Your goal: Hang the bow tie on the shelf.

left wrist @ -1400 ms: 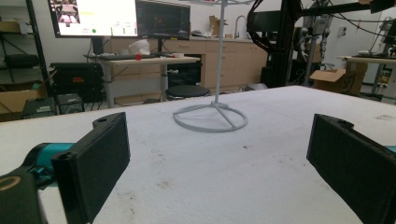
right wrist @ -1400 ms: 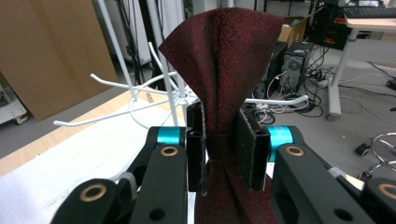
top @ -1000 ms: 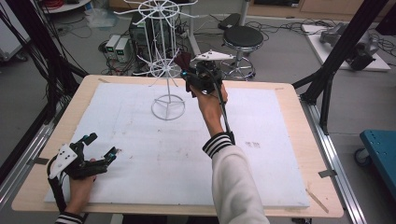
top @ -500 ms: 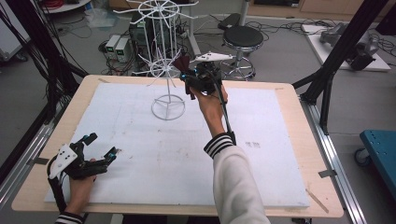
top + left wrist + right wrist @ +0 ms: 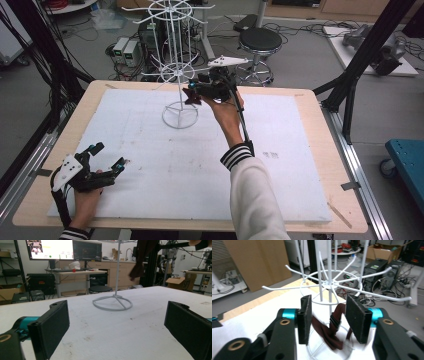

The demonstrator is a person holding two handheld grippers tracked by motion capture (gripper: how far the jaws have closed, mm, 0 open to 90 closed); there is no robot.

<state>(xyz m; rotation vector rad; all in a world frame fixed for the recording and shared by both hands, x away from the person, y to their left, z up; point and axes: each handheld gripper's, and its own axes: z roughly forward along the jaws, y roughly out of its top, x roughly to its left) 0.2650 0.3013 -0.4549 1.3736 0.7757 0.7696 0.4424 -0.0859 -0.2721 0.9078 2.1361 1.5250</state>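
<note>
A dark red strap (image 5: 334, 333) hangs at the white wire rack (image 5: 176, 75), between the right gripper's (image 5: 192, 95) parted jaws.

The strap dangles beside the rack's pole, under its lower ring of arms; the pads have just been opening and stand clear of it on either side. The rack stands at the far middle of the white table (image 5: 280, 180). Well apart, at the near left corner, the left gripper (image 5: 107, 157) rests with its jaws wide and nothing between them.

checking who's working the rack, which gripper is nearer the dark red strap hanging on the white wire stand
Right. The right gripper is up at the dark red strap, jaws either side of it. The left gripper sits low at the table's near-left corner, far from it.
</note>
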